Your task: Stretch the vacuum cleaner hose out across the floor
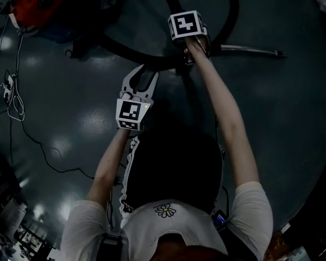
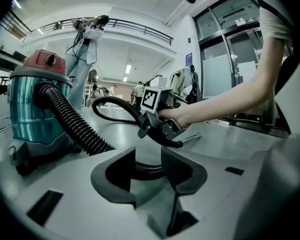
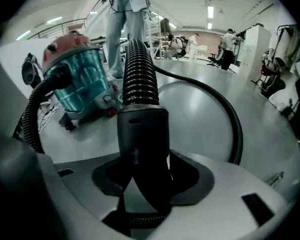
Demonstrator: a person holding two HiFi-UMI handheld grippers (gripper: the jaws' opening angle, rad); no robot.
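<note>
holding the hose [image 3: 140, 74] by its rigid cuff in the right gripper [image 3: 142, 179], clamped on it above the floor [image 3: 200, 104], with the rest looping back to the vacuum cleaner [image 3: 75, 79]. hovering the left gripper [image 2: 147, 171] part-open and empty near the ribbed section. likely early in the stretch: next, carry the cuff away from the canister until the loop straightens.

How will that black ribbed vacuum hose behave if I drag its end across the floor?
Probably floppy: the hose is ribbed and curves in a loose loop over the floor. Likely light, since the right hand-held gripper alone holds its cuff up. A hard pull may tug the vacuum cleaner along, since the hose plugs into it.
</note>
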